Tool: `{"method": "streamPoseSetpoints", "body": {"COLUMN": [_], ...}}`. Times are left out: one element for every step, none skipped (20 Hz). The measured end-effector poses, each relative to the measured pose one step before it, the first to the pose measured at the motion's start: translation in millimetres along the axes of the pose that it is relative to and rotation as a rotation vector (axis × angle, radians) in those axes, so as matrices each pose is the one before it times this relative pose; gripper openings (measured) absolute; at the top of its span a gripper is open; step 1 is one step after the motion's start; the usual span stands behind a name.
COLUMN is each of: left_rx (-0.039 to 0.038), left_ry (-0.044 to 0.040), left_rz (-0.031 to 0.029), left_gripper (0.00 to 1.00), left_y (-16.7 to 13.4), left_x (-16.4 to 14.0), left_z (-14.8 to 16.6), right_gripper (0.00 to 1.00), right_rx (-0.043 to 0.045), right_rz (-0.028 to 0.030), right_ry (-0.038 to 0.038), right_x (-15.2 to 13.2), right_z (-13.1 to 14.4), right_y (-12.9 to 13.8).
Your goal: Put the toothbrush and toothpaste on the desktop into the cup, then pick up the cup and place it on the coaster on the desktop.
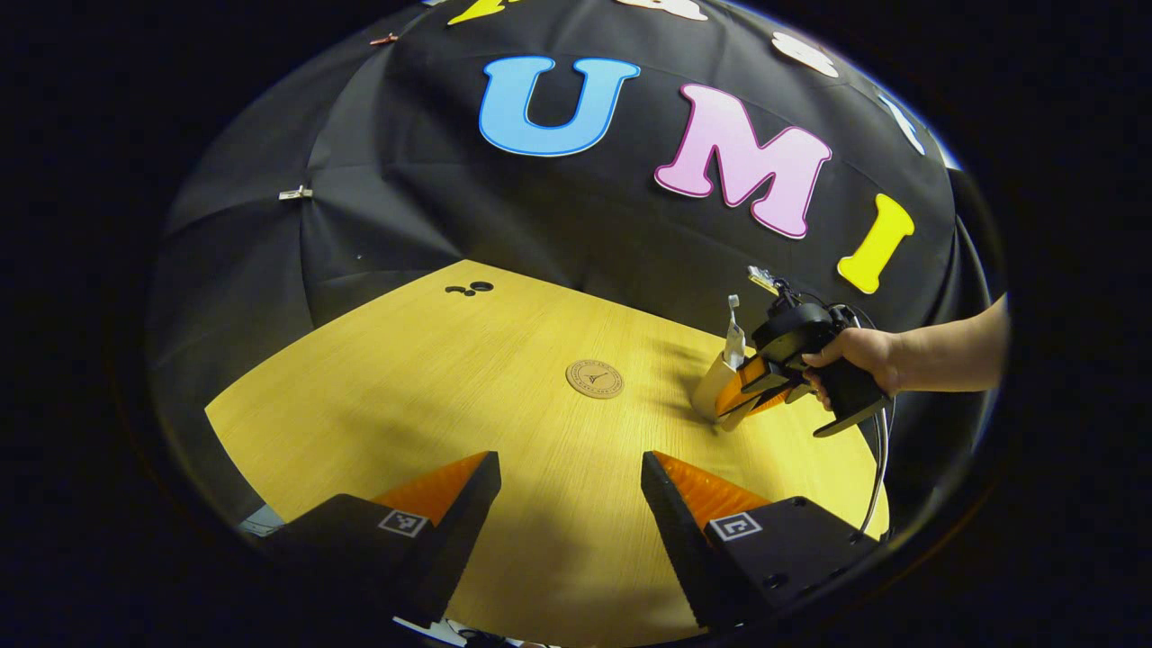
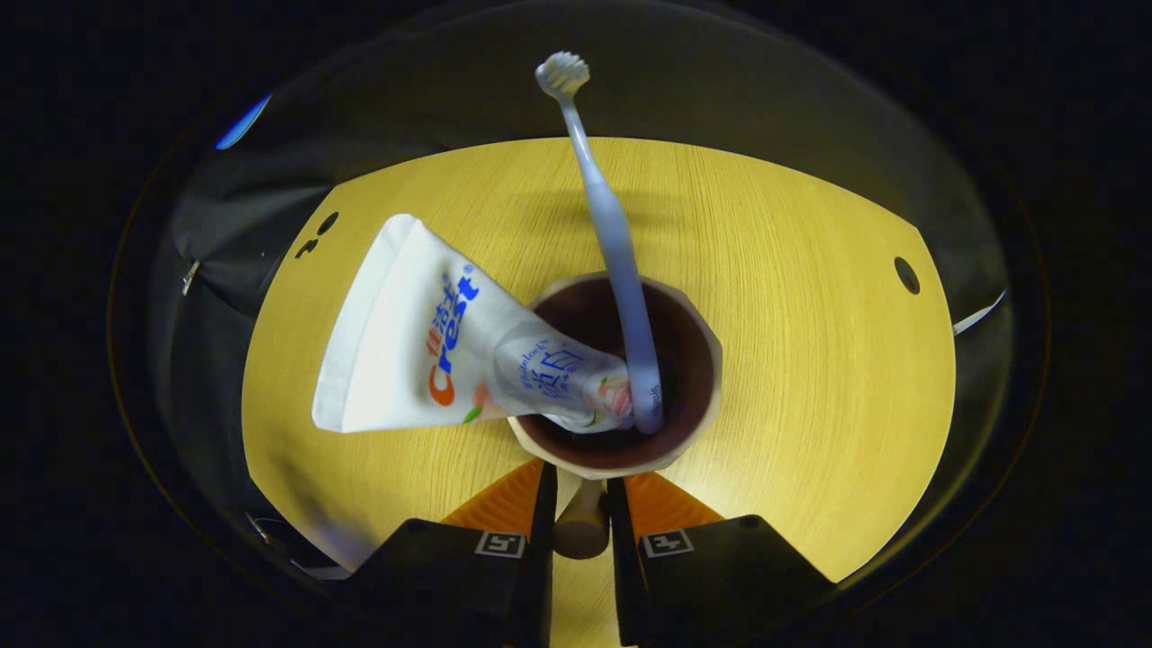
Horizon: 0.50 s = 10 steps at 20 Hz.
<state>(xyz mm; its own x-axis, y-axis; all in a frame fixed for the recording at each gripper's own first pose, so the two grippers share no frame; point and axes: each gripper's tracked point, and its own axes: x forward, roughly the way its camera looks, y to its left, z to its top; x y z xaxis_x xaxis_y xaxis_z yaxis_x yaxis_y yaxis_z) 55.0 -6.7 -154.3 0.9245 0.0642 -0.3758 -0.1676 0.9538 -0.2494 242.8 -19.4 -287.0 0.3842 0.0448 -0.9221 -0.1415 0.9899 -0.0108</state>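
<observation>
A pale cup (image 2: 706, 360) with a dark inside holds a white toothpaste tube (image 2: 423, 342), leaning out to the left, and a light toothbrush (image 2: 612, 234) standing bristles up. My right gripper (image 2: 580, 477) is shut on the cup's handle (image 2: 580, 531). In the left gripper view the cup (image 1: 711, 389) is tilted at the table's right side, gripped by the right gripper (image 1: 760, 387) in a person's hand (image 1: 855, 351). I cannot tell whether the cup touches the table. A round brown coaster (image 1: 594, 378) lies left of the cup. My left gripper (image 1: 569, 463) is open over the near table edge.
The yellow wooden table (image 1: 405, 378) has small dark holes at its far corner (image 1: 470, 289) and another hole (image 2: 907, 274) near its right edge. Black cloth walls close in behind the table. A cable (image 1: 880, 468) hangs from the right gripper.
</observation>
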Motion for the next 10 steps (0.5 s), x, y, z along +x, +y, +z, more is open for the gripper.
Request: {"method": "streamPoseSetpoints", "body": {"left_rx": [0.00033,-0.00106,-0.00136,-0.0012,-0.00039,-0.00047,0.00012,0.00034,0.00139,0.00187], "left_ry": [0.00185,0.00357,0.00264,-0.00116,-0.00139,0.00106,0.00188,0.00351,0.00186,0.00159], "left_rz": [0.00037,0.00158,0.0013,0.00051,0.00022,0.00001,0.00078,0.00048,0.00088,-0.00221], "left_gripper": [0.98,0.98,0.97,0.98,0.98,0.97,0.97,0.97,0.97,0.98], "left_y": [1.1,0.24,0.33,0.29,0.49,0.37,0.65,0.08,0.63,0.12], "left_x": [0.53,0.17,-0.78,-0.15,0.18,-0.72,0.39,-1.07,-1.27,0.47], "left_z": [-0.38,-0.62,-0.16,0.34,1.29,-1.69,-0.65,-1.58,-0.88,-0.77], "right_gripper": [0.3,0.27,0.25,0.16,0.16,0.22,0.22,0.22,0.21,0.21], "right_rx": [-0.01252,-0.00762,-0.00327,0.00319,0.00381,0.00456,0.00208,-0.00755,-0.01454,-0.02182], "right_rz": [-0.01303,-0.00538,-0.00797,0.00686,0.00519,0.00155,0.00032,-0.00213,-0.01008,-0.00414], "right_ry": [-0.00811,0.00234,-0.01363,0.00152,-0.00849,-0.00981,-0.00465,-0.00418,-0.01575,-0.01631], "right_x": [1.35,-3.98,-2.51,2.13,-0.34,-0.64,-1.17,-2.15,-1.4,-2.42], "right_z": [0.61,-3.19,0.42,-0.99,0.48,1.16,-0.31,-1.35,1.86,3.29], "right_y": [-0.26,-2.06,-2.42,3.74,0.24,-0.3,-0.08,2.32,0.05,0.85]}}
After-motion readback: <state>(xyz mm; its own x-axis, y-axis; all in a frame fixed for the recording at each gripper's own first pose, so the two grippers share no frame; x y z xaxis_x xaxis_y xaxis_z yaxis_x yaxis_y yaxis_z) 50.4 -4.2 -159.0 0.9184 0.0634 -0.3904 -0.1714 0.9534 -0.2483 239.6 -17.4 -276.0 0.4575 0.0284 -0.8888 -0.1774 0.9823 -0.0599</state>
